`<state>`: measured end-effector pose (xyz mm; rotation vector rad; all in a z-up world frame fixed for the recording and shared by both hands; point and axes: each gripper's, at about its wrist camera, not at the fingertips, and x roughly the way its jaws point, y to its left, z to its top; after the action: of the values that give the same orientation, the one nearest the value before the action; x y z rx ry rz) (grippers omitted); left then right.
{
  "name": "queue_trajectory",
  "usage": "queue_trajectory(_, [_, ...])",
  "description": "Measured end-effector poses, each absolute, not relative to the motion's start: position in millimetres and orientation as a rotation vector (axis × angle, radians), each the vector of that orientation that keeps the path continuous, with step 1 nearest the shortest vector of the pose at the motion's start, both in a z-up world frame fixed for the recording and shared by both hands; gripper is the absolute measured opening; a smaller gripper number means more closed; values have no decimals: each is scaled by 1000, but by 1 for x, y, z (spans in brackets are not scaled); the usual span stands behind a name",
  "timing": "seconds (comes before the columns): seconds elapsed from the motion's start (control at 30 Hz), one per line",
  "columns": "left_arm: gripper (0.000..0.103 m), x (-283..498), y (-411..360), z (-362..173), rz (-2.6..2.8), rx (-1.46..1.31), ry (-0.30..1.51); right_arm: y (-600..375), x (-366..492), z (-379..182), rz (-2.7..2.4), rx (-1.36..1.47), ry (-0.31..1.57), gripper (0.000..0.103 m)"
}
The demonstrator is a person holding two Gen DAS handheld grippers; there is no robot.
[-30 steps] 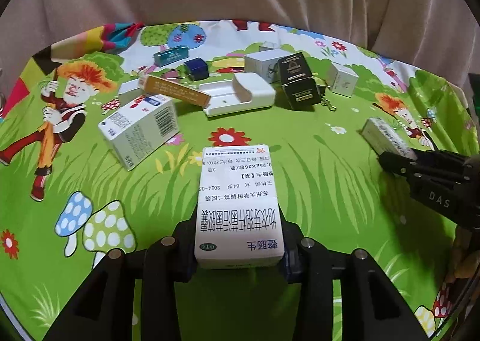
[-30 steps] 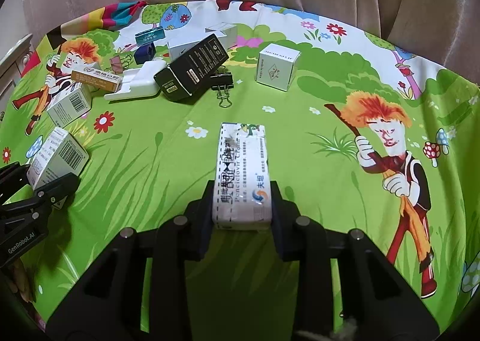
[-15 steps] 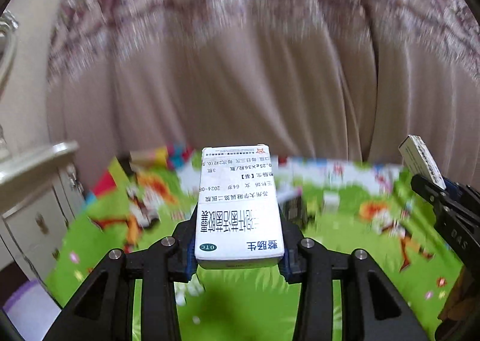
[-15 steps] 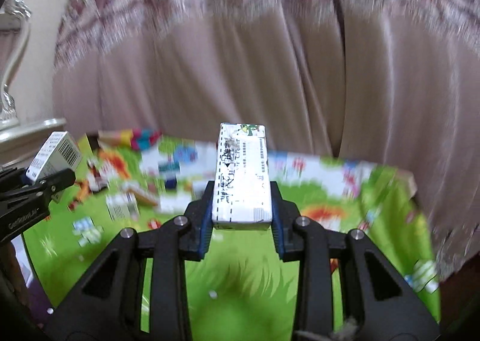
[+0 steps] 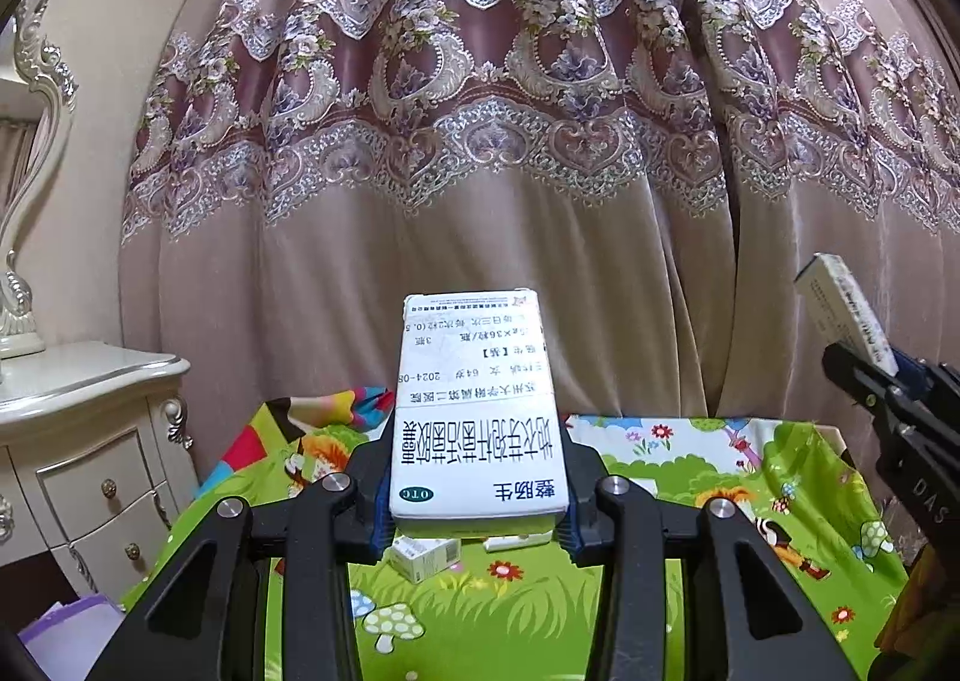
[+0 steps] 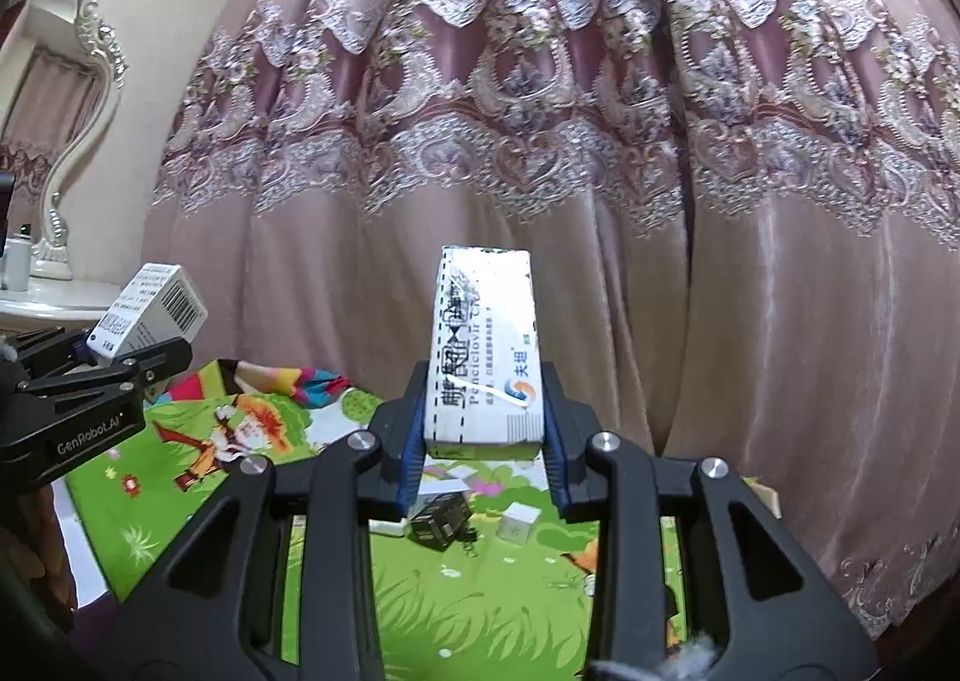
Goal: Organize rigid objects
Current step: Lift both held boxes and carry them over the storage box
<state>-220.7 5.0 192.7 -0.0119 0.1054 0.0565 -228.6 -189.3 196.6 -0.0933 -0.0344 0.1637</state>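
Holding a white medicine box (image 5: 477,411) between its two pads, the left tool (image 5: 477,507) points almost level, high above the desk (image 5: 690,561). This box carries a printed label and lies flat in the grip, its long side running forward. The right tool (image 6: 483,447) is closed on a narrow white box (image 6: 486,345) with blue letters, also lifted into the air. Each tool is visible at the edge of the other's view, side by side. Below them, on the green cartoon cloth (image 6: 480,591) covering the desk, rest several small boxes, among them a black box (image 6: 441,519) and a white cube box (image 6: 519,522). Behind the desk hangs a pink embroidered curtain (image 5: 510,141), and a white cabinet (image 5: 90,441) stands at the left.
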Motion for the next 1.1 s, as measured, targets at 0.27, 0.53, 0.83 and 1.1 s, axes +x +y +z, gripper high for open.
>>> queue_trajectory(0.27, [42,-240,32,181,105,-22,141,-159,-240,195,275,-127,-22,37])
queue_trajectory(0.53, [42,-268,66,172,165,-55,167,-118,-255,197,441,-161,-6,37])
queue_trajectory(0.83, [42,-303,107,164,244,-100,217,-74,-267,193,628,-202,43,37])
queue_trajectory(1.1, [42,-331,137,148,333,-131,261,-43,-281,185,725,-267,56,37])
